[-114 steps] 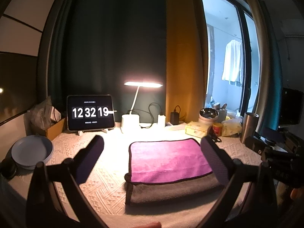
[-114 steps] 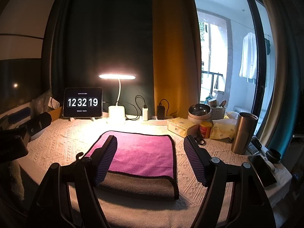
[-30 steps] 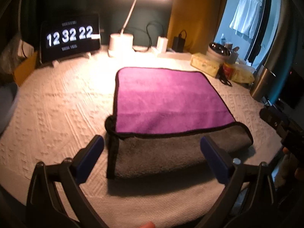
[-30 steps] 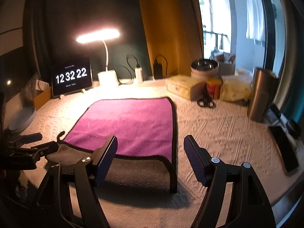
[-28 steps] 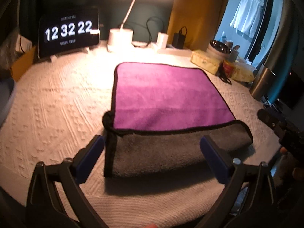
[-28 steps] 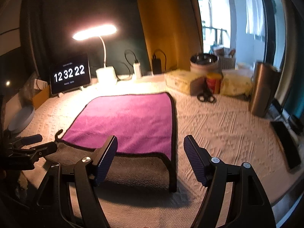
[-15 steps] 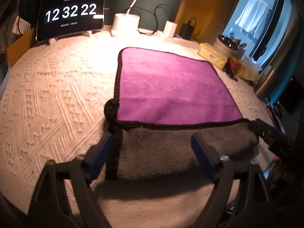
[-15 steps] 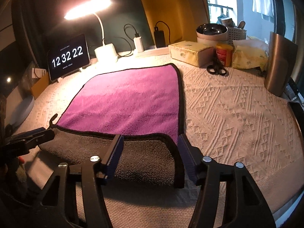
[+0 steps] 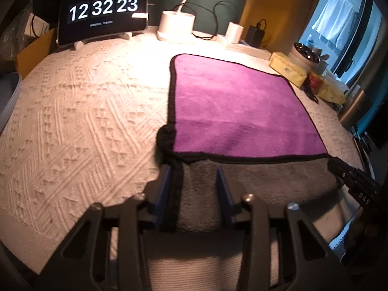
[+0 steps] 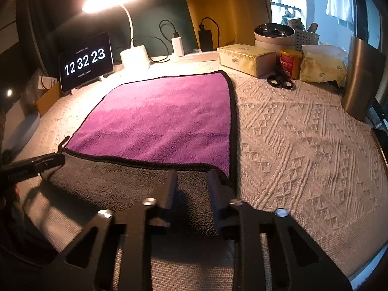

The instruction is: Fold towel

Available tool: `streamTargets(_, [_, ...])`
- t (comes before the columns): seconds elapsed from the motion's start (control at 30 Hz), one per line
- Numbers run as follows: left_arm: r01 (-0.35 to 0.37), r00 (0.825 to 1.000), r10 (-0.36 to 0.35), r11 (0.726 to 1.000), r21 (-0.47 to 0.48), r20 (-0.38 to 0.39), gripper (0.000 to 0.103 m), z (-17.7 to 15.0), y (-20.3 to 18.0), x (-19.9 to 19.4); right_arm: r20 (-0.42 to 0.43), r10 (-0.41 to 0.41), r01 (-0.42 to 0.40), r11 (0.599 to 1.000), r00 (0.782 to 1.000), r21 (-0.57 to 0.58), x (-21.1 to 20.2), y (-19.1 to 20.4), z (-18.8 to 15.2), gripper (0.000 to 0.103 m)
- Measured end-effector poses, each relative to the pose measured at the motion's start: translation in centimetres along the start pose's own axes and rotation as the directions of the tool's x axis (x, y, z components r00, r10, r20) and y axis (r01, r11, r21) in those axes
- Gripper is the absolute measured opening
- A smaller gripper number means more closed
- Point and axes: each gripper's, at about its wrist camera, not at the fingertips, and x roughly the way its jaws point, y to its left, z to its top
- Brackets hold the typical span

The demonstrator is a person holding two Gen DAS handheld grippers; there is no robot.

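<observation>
A towel, purple (image 9: 232, 106) on top and grey on its turned-over near strip (image 9: 254, 189), lies flat on the white knitted cloth; it shows in the right wrist view too (image 10: 165, 121). My left gripper (image 9: 194, 181) has its jaws narrowed around the near left corner of the grey strip, along its black hem. My right gripper (image 10: 191, 184) has its jaws narrowed around the near right corner of the grey strip. Neither pair of jaws is fully closed. Each gripper's tip shows in the other's view, the right one (image 9: 349, 177) and the left one (image 10: 36, 162).
A clock tablet (image 9: 101, 12), a lamp base (image 9: 177, 24) and chargers stand at the back. A tissue box (image 10: 245, 58), red can (image 10: 289, 63), scissors (image 10: 280, 81), metal bowl and steel tumbler (image 10: 361, 77) sit at the right. A grey plate (image 9: 7, 97) lies far left.
Both grippers have moved down and forward onto the towel's near edge. Their jaws have narrowed from wide open to a small gap around the two near corners.
</observation>
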Motion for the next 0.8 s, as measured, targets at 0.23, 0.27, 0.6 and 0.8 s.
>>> streamTargets(0.23, [-0.019, 0.999, 0.017, 0.999, 0.046, 0.032, 0.018, -0.5, -0.4, -0.6, 0.025, -0.010, 0.011, 0.999, 1.000, -0.039, -0.5, 0.6, -0.3, 0.006])
streamTargets(0.27, [-0.021, 0.999, 0.019, 0.998, 0.056, 0.041, 0.017, -0.5, -0.6, -0.8, 0.030, -0.011, 0.012, 0.999, 0.999, -0.041, -0.6, 0.7, -0.3, 0.006])
streamTargets(0.6, [-0.018, 0.994, 0.007, 0.995, 0.098, 0.107, 0.009, -0.5, -1.3, -2.4, 0.078, -0.056, 0.062, 0.996, 0.995, -0.067, -2.0, 0.7, 0.2, 0.005])
streamTargets(0.8, [-0.007, 0.990, -0.007, 0.995, 0.100, 0.142, 0.008, -0.4, -1.5, -3.7, 0.005, -0.046, 0.046, 0.998, 0.999, 0.044, -0.4, -2.7, 0.2, 0.036])
